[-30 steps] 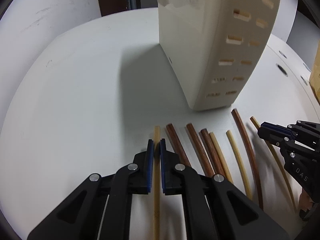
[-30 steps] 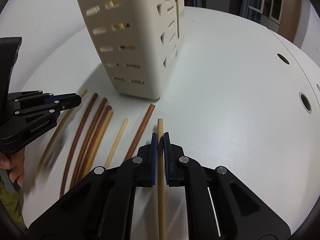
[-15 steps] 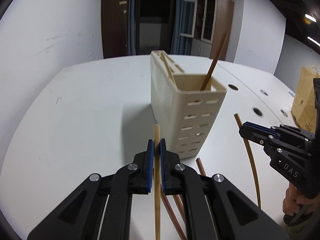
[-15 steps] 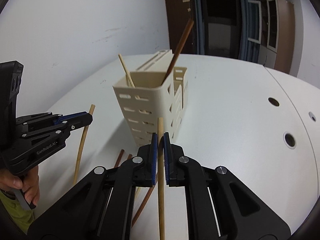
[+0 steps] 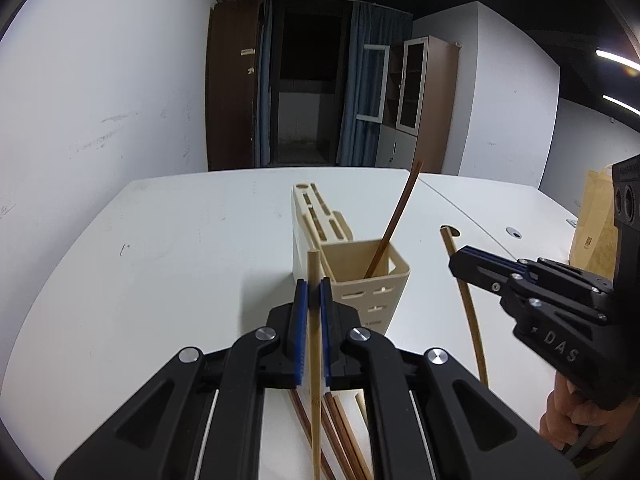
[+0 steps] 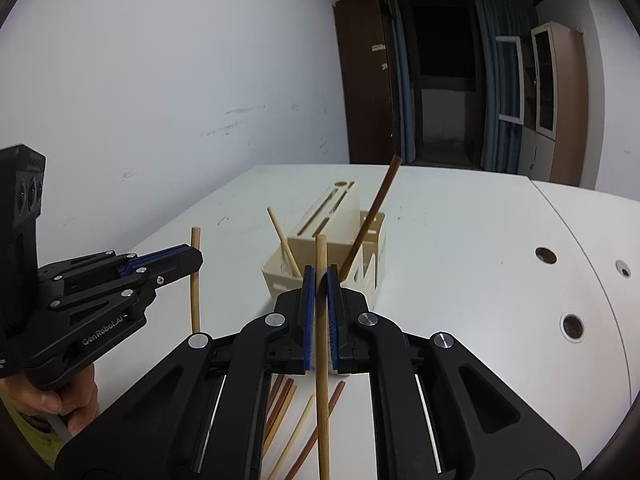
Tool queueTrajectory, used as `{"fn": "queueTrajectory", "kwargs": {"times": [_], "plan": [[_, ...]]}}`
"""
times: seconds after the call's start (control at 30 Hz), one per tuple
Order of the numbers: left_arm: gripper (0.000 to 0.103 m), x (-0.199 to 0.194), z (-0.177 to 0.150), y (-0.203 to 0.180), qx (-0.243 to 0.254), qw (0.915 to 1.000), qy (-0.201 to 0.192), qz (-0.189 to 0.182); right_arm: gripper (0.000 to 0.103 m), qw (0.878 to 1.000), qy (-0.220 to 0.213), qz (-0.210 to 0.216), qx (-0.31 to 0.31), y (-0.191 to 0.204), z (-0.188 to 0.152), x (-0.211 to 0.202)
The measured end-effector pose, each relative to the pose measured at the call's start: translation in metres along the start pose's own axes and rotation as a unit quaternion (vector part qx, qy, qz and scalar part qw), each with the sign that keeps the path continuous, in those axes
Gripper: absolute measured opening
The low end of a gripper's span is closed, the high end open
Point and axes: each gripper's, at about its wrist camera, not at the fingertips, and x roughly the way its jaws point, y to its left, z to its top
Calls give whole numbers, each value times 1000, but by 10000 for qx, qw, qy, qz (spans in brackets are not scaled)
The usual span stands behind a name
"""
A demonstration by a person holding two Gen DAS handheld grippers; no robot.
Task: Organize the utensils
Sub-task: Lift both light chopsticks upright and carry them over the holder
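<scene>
left gripper clamped on a pale chopstick, blue pads pressed to both sides, tip poking up past the fingers. right gripper likewise closed tight on its own light chopstick, held upright. cream utensil holder standing on the white table just beyond both grippers at 12 o'clock; inside its open compartment, one dark brown chopstick leaning toward 1 o'clock and a pale stick tilted toward 11 (seen only in the right wrist view). remaining chopsticks, brown and pale mixed, lying loose on the table at 6 o'clock, under the grippers. paper bag at 3 o'clock in the left view.
</scene>
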Motion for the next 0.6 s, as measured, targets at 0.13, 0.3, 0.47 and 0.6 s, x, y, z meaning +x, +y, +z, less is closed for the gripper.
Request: {"fn": "queueTrajectory", "kwargs": {"times": [0.13, 0.3, 0.47, 0.6], "plan": [[6, -8, 15, -4, 9, 9998, -216, -29, 6, 9999, -129, 0, -11, 1, 10, 1], [6, -16, 30, -7, -8, 9989, -470, -80, 6, 9992, -400, 10, -55, 3, 22, -2], [6, -22, 34, -17, 187, 9973, -712, 47, 6, 9981, -590, 101, -131, 6, 30, -3], [6, -33, 42, -19, 168, 9952, -964, -49, 6, 9949, -999, 56, -122, 7, 38, -15]]}}
